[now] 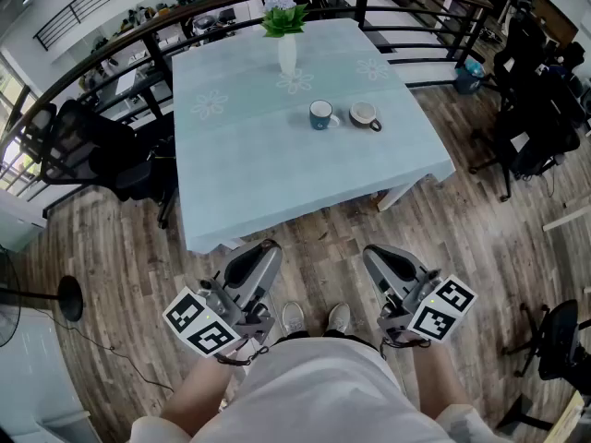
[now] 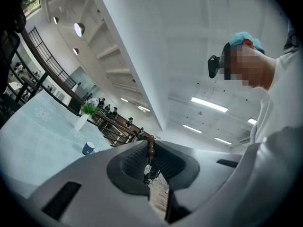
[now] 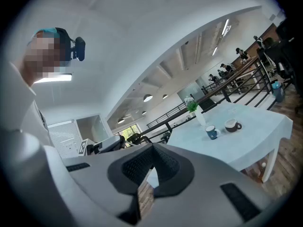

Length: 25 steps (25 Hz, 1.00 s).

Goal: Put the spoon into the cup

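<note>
A blue cup stands on the light-blue tablecloth, and a brown-and-white cup sits just to its right. Both also show far off in the right gripper view, the blue cup and the brown one. The left gripper view catches only the blue cup. I cannot make out a spoon at this distance. My left gripper and right gripper hang low in front of my body, well short of the table's near edge. Each has its jaws together, with nothing between them in the left gripper or the right gripper.
The square table carries a white vase with flowers behind the cups. Black office chairs stand at its left, more chairs at the right. A dark curved railing runs behind. Wooden floor lies between me and the table.
</note>
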Available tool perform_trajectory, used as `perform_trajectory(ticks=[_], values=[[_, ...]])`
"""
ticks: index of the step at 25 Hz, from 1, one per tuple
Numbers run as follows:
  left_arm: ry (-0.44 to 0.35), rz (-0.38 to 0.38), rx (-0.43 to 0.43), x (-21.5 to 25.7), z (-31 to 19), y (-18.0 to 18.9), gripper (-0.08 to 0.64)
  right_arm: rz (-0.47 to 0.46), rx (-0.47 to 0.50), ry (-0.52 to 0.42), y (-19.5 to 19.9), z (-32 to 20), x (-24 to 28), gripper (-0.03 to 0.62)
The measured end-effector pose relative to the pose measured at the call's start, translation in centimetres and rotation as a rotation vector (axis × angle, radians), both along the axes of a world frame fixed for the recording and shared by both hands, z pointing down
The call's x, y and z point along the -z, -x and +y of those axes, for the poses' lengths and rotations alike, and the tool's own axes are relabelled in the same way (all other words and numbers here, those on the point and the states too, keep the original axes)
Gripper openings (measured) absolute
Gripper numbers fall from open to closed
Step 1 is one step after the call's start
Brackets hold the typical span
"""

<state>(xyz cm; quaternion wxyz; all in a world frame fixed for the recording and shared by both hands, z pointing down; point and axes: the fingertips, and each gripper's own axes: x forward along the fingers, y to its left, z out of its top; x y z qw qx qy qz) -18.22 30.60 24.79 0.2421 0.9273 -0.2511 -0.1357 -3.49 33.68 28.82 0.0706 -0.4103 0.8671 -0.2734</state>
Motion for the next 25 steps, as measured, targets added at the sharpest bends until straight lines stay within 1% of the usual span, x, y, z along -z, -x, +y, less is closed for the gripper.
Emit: perform_trajectory(ticks=[7,12,19,25], values=[[0.004,-0.003,-0.001,-0.1,0.0,-0.2,0.052,-0.001,0.005,-0.003,0.1,-0.1,0.0,0.021],[0.007,-0.009,0.003,-0.2,0.4,-1.0,0.052,0.063,0.029,-0.004,0.2,0.2,-0.4,0.023],[0.006,-0.014,0.017,-0.3,0.8,-2.3,0.052,0.045,0.034,0.003,-1.4,0.2,-0.5,0.023],[0.001,-0.022,0.037,-0.4,1.2,-4.4,0.052,0.027,0.052,-0.001,-3.5,0.2,-0.6,0.023]])
